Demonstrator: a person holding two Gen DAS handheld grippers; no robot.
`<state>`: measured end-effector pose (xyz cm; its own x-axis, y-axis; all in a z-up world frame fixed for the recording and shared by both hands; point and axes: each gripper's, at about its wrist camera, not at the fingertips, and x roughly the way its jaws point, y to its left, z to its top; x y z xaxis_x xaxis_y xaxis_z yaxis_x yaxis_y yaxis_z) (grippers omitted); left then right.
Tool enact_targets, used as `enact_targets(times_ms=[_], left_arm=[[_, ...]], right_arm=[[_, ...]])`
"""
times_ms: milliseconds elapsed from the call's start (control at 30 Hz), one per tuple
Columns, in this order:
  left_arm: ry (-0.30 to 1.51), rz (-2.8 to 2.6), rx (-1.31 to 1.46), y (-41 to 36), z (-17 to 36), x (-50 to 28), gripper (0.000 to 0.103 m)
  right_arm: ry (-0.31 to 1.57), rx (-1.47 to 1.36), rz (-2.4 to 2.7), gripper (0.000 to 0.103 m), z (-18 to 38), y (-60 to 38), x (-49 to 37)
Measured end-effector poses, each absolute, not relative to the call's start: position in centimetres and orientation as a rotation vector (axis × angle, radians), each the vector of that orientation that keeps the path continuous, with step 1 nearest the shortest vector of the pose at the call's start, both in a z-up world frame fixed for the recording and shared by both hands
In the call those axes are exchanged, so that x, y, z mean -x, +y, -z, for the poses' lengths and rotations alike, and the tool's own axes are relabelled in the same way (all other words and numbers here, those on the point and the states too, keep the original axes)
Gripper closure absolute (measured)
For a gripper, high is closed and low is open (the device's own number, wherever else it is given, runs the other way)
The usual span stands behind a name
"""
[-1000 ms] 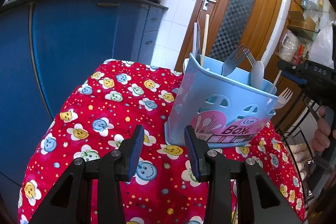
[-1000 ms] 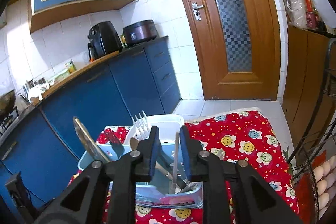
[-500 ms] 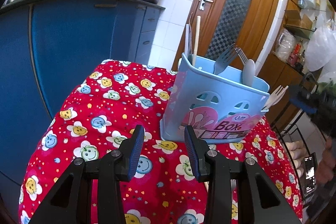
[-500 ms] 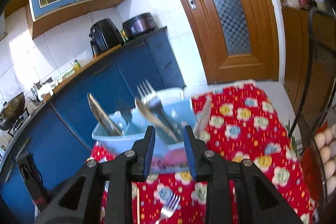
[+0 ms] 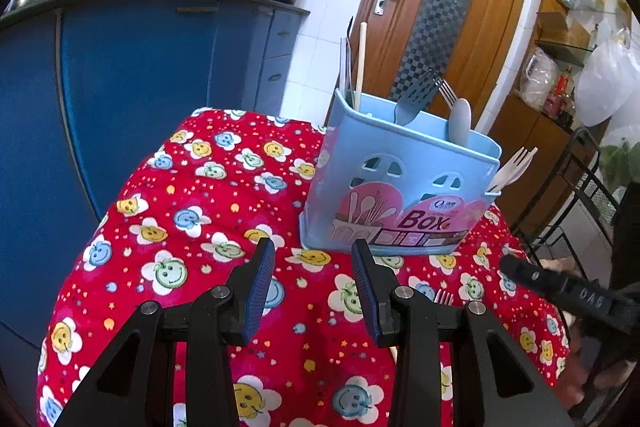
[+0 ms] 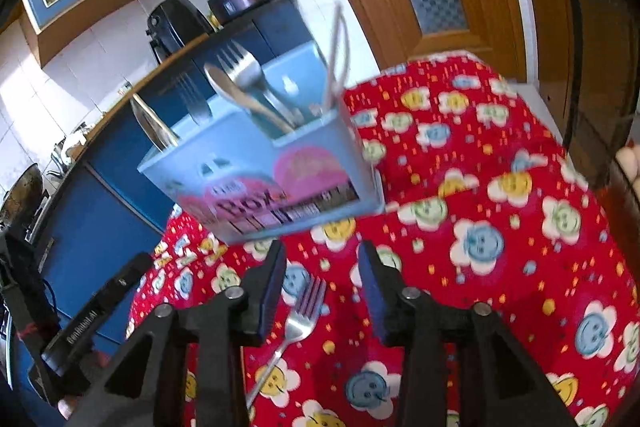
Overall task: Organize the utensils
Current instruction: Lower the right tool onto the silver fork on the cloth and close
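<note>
A metal fork lies flat on the red cloth printed with smiling flowers, seen between the ribbed blue pads of the right gripper, whose jaws are opening and do not touch it. Its long axis is set aslant: the tines point up and ahead toward the box, the thin handle runs back and left beneath the left finger. Just ahead of the jaws stands a light blue plastic utensil box, rectangular, with arched cut-outs and a pink label. Forks, a spoon and slim sticks are held upright or leaning in it. The left gripper is held half apart over the cloth, with nothing between its pads; the box stands just ahead of it.
</note>
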<state>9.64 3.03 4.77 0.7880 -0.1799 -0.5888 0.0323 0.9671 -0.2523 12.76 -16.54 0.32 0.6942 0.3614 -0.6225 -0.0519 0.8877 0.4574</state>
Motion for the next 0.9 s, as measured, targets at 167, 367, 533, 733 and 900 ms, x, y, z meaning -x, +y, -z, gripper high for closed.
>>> enact_targets(times_ms=[167, 367, 533, 733, 900], left_arm=[[0.670, 0.109, 0.240, 3.2, -4.3, -9.4, 0.062], [0.681, 0.104, 0.236, 3.5, -3.8, -9.4, 0.062], [0.693, 0.097, 0.246, 3.8, -3.4, -9.5, 0.062], [0.698, 0.093, 0.255, 4.1, -3.2, -9.7, 0.062], [0.702, 0.089, 0.261, 4.3, -3.1, -9.6, 0.062]], right_arm=[[0.836, -0.460, -0.231, 0.059, 1.7, -16.8, -13.3], [0.892, -0.455, -0.247, 0.059, 3.5, -16.2, -14.1], [0.885, -0.380, -0.270, 0.056, 3.8, -14.7, -14.3], [0.877, -0.347, -0.312, 0.056, 4.1, -13.2, -14.3], [0.874, -0.317, -0.334, 0.062, 4.0, -12.4, -14.6]])
